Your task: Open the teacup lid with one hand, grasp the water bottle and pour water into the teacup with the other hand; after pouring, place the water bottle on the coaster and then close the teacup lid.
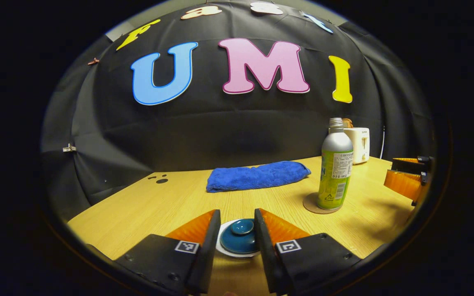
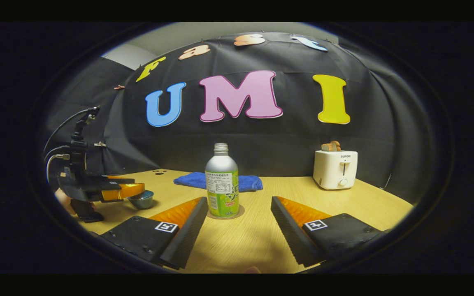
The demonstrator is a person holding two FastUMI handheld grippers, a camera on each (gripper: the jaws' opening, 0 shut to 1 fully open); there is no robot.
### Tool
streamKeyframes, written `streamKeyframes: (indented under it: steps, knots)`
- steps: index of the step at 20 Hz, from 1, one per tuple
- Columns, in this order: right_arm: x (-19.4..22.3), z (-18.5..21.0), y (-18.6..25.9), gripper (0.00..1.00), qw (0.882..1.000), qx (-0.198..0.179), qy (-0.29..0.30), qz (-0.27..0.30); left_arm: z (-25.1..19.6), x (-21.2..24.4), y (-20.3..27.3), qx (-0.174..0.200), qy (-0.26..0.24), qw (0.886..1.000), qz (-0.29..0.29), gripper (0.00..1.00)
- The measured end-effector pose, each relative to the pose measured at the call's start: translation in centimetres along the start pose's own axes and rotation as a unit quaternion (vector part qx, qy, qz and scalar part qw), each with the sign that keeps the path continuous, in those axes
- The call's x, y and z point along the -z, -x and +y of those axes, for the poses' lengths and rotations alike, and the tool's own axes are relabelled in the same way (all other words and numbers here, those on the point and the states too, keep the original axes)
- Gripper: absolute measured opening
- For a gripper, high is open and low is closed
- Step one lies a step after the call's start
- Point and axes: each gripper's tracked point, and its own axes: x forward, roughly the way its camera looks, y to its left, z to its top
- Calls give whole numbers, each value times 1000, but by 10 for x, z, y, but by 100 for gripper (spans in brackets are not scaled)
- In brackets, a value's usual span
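The left tool point(image 1: 237, 238), parted, flanks the teacup lid point(image 1: 239, 237); the right tool point(image 2: 237, 230), wide, faces the water bottle point(image 2: 221, 185).

Both views sit low over the table point(image 1: 146, 205), facing the back wall; both show the bottle point(image 2: 221, 187), at 2 o'clock from the left, 12 o'clock nearer from the right.

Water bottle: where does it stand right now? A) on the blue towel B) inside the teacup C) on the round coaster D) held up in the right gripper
C: the water bottle stands upright on the round coaster on the table, in front of the blue towel, while the right gripper sits open and short of it, touching nothing.
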Motion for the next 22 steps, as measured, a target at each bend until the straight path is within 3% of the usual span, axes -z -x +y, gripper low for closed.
streamKeyframes:
  steps: [1, 5, 12, 17, 22]
  knots:
    - [0, 0, 0, 95, 1000, 0, 0, 0, -1, -2, 4, 3, 11, 1000, -7, 61]
    - [2, -3, -1, 95, 1000, 0, 0, 0, -3, -11, 21, 2, 35, 998, -48, 73]
    - [2, -3, -1, 95, 1000, 0, 0, 1, -17, -14, 37, -3, 32, 997, -65, 79]
    - [2, 2, 6, 95, 1000, -10, 0, 0, -18, -14, 38, -10, 33, 997, -65, 97]
    - [2, 1, 7, 96, 1000, -12, 0, 1, -17, -14, 38, -14, 33, 997, -63, 96]
